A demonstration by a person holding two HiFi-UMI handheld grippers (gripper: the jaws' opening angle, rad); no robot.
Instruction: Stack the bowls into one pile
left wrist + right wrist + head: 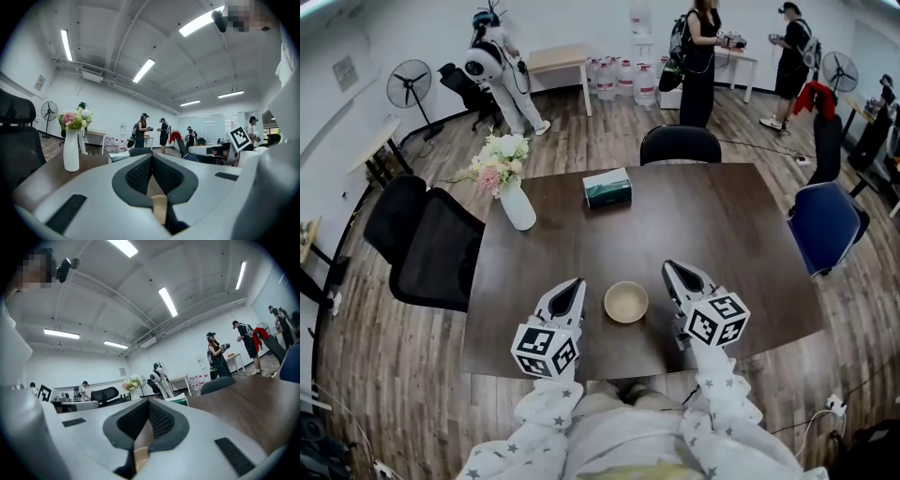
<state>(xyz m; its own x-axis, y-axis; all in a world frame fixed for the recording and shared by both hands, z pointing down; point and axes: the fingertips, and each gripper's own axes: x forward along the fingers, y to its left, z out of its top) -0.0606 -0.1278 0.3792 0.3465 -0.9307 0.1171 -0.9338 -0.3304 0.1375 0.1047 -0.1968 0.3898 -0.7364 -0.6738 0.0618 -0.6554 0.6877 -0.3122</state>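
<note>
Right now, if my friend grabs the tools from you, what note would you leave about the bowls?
Left tool: shut, empty, just left of the bowl.
Right tool: shut, empty, just right of it.
Things: one light bowl, or a pile of them, sits on the dark table near the front edge. I cannot tell how many are nested.
Done: no other loose bowl shows on the table.
Left: probably nothing; check the pile from closer.

You can't tell whether the bowl is one or several nested — your sleeves hide part of the counter's near edge.
</note>
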